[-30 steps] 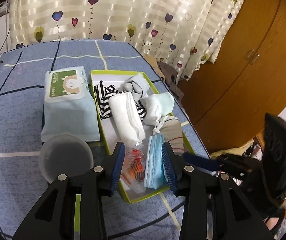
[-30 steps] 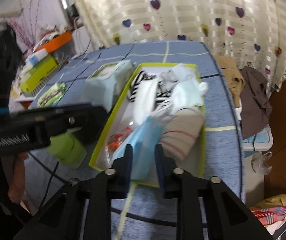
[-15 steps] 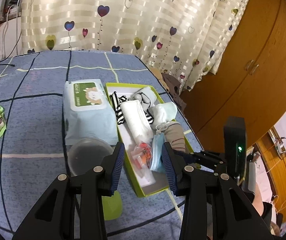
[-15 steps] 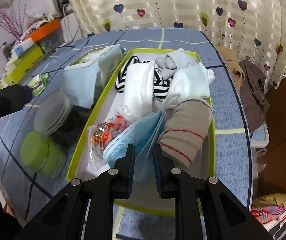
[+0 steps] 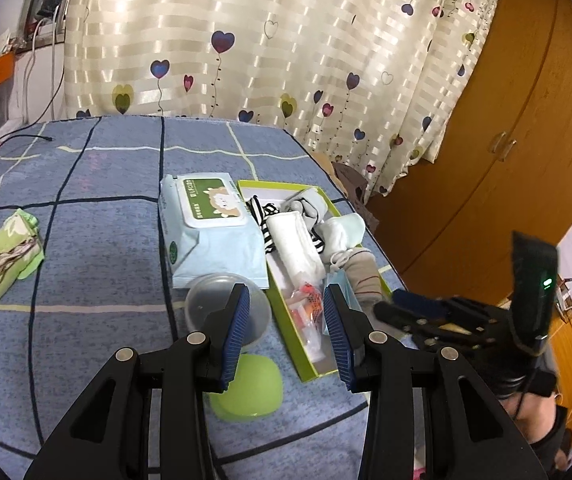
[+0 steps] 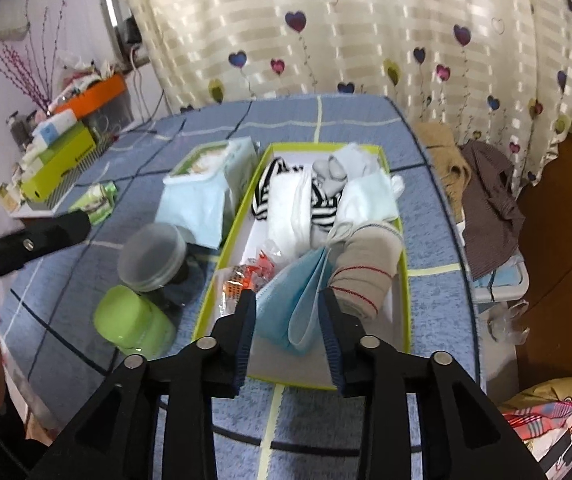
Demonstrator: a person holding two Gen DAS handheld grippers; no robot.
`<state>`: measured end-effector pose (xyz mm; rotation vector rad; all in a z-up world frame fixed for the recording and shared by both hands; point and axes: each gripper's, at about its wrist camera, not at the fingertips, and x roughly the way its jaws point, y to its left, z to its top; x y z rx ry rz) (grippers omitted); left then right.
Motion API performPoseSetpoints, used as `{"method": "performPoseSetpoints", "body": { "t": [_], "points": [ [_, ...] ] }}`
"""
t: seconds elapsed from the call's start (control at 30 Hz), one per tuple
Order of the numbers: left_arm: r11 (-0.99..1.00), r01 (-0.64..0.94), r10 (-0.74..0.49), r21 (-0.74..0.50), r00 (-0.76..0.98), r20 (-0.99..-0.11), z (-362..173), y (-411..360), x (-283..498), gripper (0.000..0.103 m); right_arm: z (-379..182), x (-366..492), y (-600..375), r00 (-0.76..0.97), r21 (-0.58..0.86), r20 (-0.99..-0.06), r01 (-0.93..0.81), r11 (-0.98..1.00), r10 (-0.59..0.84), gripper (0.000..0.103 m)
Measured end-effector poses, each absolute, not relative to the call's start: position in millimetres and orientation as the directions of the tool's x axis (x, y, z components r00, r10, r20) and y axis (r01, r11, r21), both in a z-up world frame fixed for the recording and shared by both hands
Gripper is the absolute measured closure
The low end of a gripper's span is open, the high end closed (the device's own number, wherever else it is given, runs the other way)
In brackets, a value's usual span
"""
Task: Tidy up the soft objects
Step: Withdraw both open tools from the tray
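Right gripper: jaws opening; face mask between them, pads off it
Left gripper: jaws apart, nothing held; raised above the bed
Face mask: lying in the box beside a rolled sock
Done: towel, socks, mask boxed
Left: judged, wipes pack and tissue pack outside

Soft backlight through the curtain; fisheye-bent, dark-vignetted edges.
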<state>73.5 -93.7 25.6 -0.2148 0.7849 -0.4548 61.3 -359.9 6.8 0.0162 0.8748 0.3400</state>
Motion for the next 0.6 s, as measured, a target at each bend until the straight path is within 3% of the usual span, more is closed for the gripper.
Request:
{"method": "performPoseSetpoints", "body": {
  "t": [0.17,0.6],
  "points": [
    [0.886,0.31,-0.463,-0.345,0.636,-0.617,27.8,-81.7,63.4,0.063,25.1,44.1,-355.9,0.624,0.145,-0.724,-0.279,0.949,0.294,0.057],
    [0.897,0.293,-0.44,-0.331,0.666,-0.602,35.3,-61.9,44.9,0.063,56.7,17.1,-334.8,0.669,0.111,-0.681,-0.308,0.945,0.298,0.049]
  ]
}}
